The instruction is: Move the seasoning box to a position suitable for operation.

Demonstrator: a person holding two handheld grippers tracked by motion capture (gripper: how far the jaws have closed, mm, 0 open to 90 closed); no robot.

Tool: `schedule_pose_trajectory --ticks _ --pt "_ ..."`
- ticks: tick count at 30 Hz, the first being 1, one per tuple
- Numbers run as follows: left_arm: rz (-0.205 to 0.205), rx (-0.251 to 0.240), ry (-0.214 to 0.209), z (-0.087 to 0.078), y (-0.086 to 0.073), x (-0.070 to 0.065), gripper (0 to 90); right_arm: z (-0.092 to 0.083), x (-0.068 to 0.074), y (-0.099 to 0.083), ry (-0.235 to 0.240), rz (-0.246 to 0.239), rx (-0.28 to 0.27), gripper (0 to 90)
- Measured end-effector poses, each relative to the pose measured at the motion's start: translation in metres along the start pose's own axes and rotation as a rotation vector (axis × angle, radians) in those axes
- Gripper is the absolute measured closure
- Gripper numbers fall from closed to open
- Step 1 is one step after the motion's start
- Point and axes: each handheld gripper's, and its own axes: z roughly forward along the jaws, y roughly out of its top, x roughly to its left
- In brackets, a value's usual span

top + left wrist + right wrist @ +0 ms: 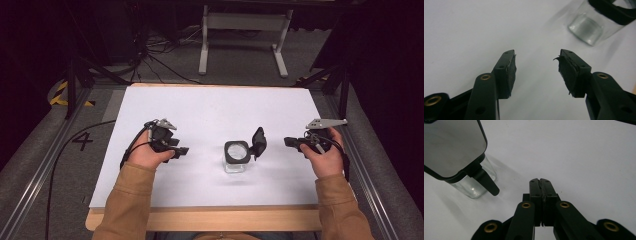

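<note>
In the high view a white worktop [210, 105] takes the middle of the frame, and a small clear glass jar [236, 160] stands on it a little below and right of the centre. The jar has a black rim, and its black lid [258, 143] is flipped open and stands up at the right side of the rim.

The left gripper [181, 150] is in the left part of the frame, well apart from the jar and pointing toward it. In the left gripper view its jaws are wide apart and there is nothing between them; the black pads [510, 72] look worn at the edges, and the jar [596, 25] is in the upper right corner.

The right gripper [289, 142] is in the right part of the frame, near the open lid but not touching it. In the right gripper view its jaws are pressed together and they hold nothing. The jar [474, 183] and its lid [452, 146] are in the upper left of that frame.
</note>
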Motion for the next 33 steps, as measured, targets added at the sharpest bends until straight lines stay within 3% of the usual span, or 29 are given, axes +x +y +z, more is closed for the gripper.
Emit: schedule_pose_trajectory --ticks 4,8,12,15,16,18,29,33 --pt "0.016 -0.021 -0.054 -0.002 0.007 -0.011 48.4 -0.004 0.003 0.003 0.043 -0.015 -0.019 89.9" --pt "0.017 -0.108 -0.155 -0.01 0.012 -0.024 43.1 -0.007 0.007 0.005 0.059 -0.03 -0.049 89.8" --pt "0.035 -0.139 -0.12 -0.018 0.015 -0.034 43.3 -0.011 0.012 0.008 0.077 -0.026 -0.08 89.8" --pt "0.011 -0.152 -0.126 -0.022 0.014 -0.034 55.8 -0.014 0.017 0.012 0.085 -0.032 -0.11 89.7" --pt "-0.016 -0.134 -0.136 -0.022 0.013 -0.034 58.3 -0.015 0.019 0.014 0.091 -0.039 -0.117 89.7" --pt "-0.028 -0.122 -0.134 -0.023 0.012 -0.033 63.1 -0.016 0.022 0.016 0.097 -0.042 -0.125 89.7" --pt "-0.033 -0.091 -0.083 -0.024 0.001 -0.037 63.8 -0.014 0.038 0.032 0.131 -0.092 -0.18 89.7" --pt "-0.043 -0.102 -0.07 -0.028 -0.003 -0.035 62.8 -0.013 0.045 0.038 0.154 -0.114 -0.202 89.7"
